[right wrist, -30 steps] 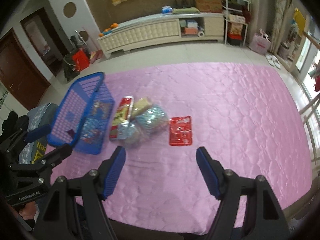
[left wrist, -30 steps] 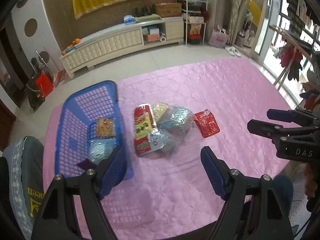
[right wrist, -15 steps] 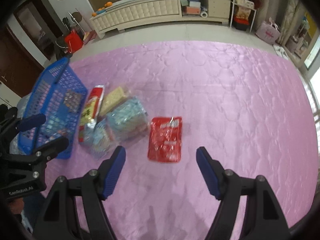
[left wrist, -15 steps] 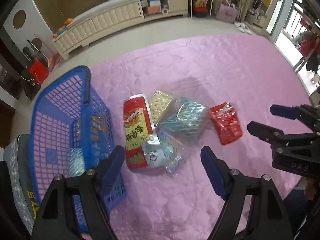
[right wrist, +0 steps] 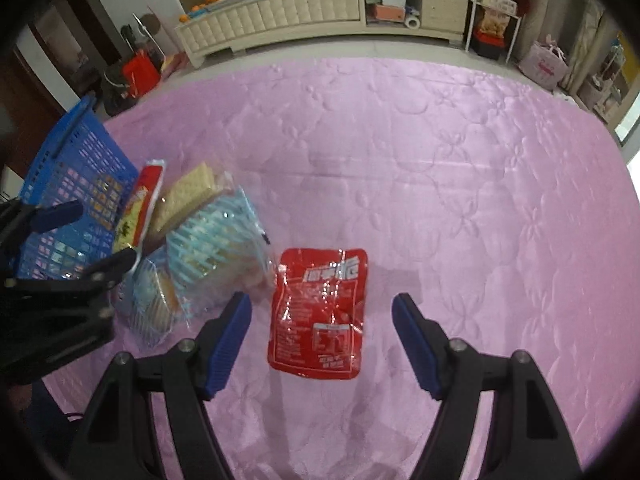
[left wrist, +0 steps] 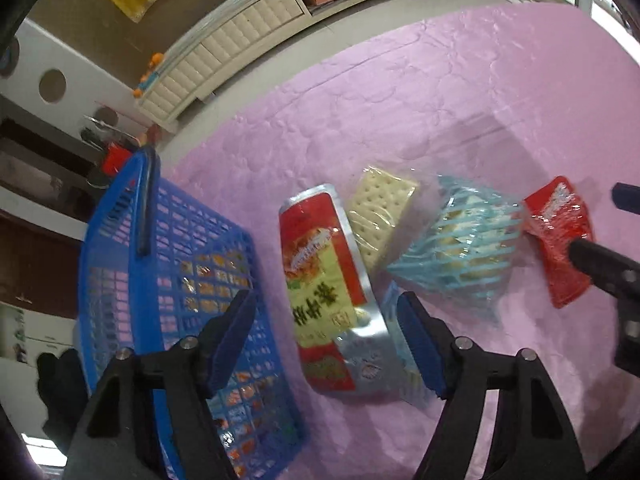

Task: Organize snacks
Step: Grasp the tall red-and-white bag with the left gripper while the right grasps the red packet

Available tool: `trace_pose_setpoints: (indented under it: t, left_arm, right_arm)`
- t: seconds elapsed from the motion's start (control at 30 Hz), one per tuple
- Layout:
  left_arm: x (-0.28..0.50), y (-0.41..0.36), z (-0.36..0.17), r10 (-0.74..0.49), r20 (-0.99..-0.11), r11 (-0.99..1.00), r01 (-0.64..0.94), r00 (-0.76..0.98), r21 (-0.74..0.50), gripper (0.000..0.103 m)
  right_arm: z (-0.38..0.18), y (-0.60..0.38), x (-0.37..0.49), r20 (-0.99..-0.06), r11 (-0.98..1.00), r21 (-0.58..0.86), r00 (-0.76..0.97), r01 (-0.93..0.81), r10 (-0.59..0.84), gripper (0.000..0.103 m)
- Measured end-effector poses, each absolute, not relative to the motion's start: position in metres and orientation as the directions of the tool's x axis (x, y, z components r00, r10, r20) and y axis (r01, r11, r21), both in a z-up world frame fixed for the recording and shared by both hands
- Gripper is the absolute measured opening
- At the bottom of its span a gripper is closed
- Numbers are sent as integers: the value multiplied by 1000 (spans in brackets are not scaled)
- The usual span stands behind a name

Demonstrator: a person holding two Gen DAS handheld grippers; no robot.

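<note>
On the pink quilted cloth (right wrist: 440,152) lies a heap of snacks: a tall red, yellow and silver pouch (left wrist: 320,264), a clear pack of crackers (left wrist: 380,208) and a light-blue striped pack (left wrist: 460,248). My left gripper (left wrist: 324,308) hovers over the tall pouch. Its jaws are closing, and the pads are not pressing on the pouch. A flat red pouch (right wrist: 320,308) lies apart to the right. My right gripper (right wrist: 320,304) stands open straddling it from above. The blue mesh basket (left wrist: 120,208) sits left of the heap with several snacks inside.
A long cream cabinet (right wrist: 280,8) runs along the far wall across bare floor. A red bag (right wrist: 138,72) and dark clutter stand by the wall beyond the basket. A metal shelf rack (right wrist: 496,12) stands at the far right.
Both grippers have sunk and moved in over the snacks, which now look much larger. The left one tilted down over the tall pouch, the right one over the red pouch. The snacks have not moved.
</note>
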State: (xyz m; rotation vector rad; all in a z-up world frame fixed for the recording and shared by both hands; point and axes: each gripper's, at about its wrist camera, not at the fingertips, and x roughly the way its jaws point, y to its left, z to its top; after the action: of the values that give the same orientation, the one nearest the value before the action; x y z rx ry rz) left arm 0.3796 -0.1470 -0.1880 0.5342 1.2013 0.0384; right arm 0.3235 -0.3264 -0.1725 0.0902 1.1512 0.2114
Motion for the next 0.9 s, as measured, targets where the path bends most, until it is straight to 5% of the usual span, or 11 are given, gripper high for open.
trace_pose_setpoints:
  t: [0.17,0.33,0.67,0.9]
  left_arm:
    - [392,-156,-195,329,-874,871,243,357,427,70]
    - [395,-165,-215,334,-889,864,275,312,421,44]
    - [428,-164,-233,399,-883,859,235,248,454,43]
    - [426,-143,-227,366,-894,882,209,257,421,31]
  right_arm:
    - [-182,-340,324,-902,978,186,378,-94,208,77]
    - [-183,-343,318,-906,982,166,379,-89,188,77]
    - [-186,-333,315,-909,977,174,363,-123,207,77]
    - [-188,-345,321,-911,979,188,359,-81,204,77]
